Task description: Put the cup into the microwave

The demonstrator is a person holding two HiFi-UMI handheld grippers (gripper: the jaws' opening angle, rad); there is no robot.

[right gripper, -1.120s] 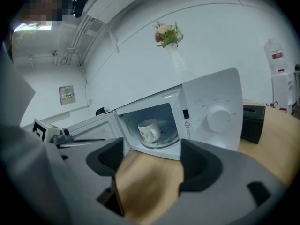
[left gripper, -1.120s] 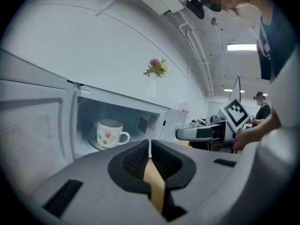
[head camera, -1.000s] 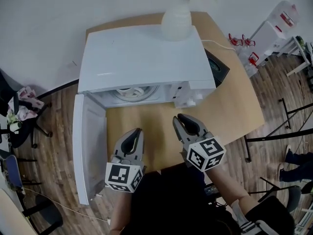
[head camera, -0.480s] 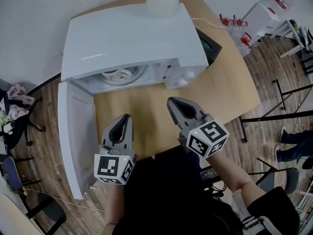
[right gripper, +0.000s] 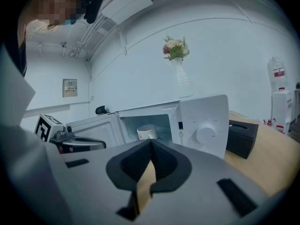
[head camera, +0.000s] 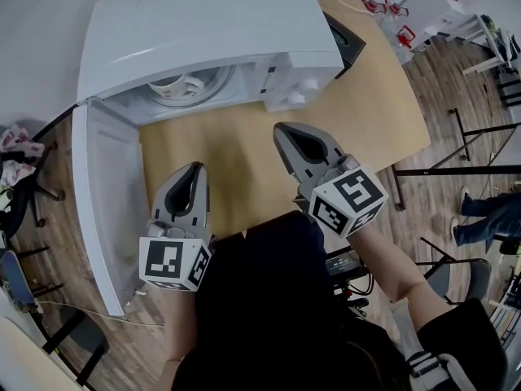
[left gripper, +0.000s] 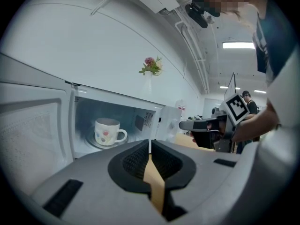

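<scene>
A white cup [head camera: 174, 85] with coloured dots stands upright on the turntable inside the white microwave [head camera: 203, 31], whose door [head camera: 102, 210] hangs open to the left. The cup [left gripper: 108, 131] sits left of centre in the left gripper view, and it [right gripper: 146, 131] shows through the opening in the right gripper view. My left gripper [head camera: 194, 171] hovers over the table in front of the opening, jaws together and empty. Beside it, my right gripper [head camera: 282, 130] is also shut on nothing, short of the control panel [right gripper: 204, 130].
A white vase with flowers [right gripper: 177, 50] stands on top of the microwave. A black box [right gripper: 241, 134] lies on the wooden table [head camera: 366, 112] right of the microwave. Chairs and stands are on the floor around the table.
The head view has shifted, so the microwave sits higher and further left in the picture. Both grippers stay in front of it, apart from the cup. The right one has rolled slightly.
</scene>
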